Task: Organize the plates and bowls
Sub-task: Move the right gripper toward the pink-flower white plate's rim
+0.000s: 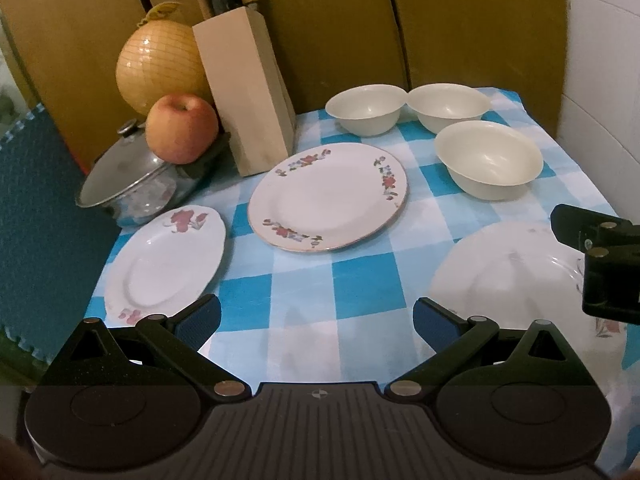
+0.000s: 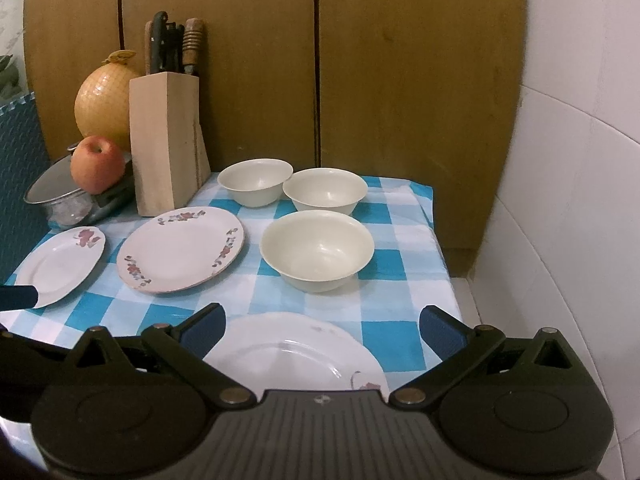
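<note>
Three flowered white plates lie on a blue-checked cloth: a round one [image 1: 326,196] [image 2: 182,248] in the middle, an oval one [image 1: 166,258] [image 2: 60,266] at the left, and a near one [image 1: 508,268] [image 2: 296,350] at the right. Three cream bowls stand behind: one nearer [image 1: 488,164] [image 2: 316,250] and two at the back [image 1: 366,109] [image 1: 448,106] [image 2: 256,181] [image 2: 325,190]. My left gripper [image 1: 317,320] is open and empty above the cloth's front. My right gripper [image 2: 322,330] is open and empty above the near plate.
At the back left stand a wooden knife block [image 1: 246,96] [image 2: 166,142], a lidded steel pot [image 1: 128,184] [image 2: 64,196], an apple [image 1: 182,128] [image 2: 97,164] and a netted yellow fruit [image 1: 158,66] [image 2: 102,104]. Brown panels stand behind, and a white tiled wall [image 2: 572,200] stands on the right.
</note>
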A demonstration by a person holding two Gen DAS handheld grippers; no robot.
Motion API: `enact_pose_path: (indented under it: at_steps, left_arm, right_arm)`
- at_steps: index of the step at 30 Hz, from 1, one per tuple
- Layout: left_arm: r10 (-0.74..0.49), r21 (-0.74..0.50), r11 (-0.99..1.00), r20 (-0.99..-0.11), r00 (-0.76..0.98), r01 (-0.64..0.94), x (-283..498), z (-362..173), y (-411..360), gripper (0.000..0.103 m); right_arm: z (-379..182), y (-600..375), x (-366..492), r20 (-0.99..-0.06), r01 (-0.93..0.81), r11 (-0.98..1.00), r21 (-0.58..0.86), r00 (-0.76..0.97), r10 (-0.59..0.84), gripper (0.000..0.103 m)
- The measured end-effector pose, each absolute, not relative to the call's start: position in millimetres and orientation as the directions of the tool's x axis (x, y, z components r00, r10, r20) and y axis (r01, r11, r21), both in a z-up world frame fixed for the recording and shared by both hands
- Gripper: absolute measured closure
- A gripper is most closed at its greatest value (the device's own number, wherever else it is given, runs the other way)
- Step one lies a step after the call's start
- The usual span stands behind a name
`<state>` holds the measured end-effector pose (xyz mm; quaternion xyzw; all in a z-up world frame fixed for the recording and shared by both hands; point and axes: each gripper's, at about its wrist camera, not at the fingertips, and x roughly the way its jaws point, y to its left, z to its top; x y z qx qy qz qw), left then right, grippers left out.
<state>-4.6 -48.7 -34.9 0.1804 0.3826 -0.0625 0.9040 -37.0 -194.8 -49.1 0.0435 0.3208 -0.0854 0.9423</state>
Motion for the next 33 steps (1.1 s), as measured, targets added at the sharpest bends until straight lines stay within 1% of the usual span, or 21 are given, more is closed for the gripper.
enact_pose_path:
  at_steps: [33]
  left_arm:
    - [-0.020, 0.266, 0.911, -0.735, 0.678, 0.315, -9.3, -39.9, -67.0, 0.000]
  right_arm:
    - [-49.9, -207.9, -47.8, -0.618, 0.205, 0.978, 0.034, 0.773, -0.141, 0.006]
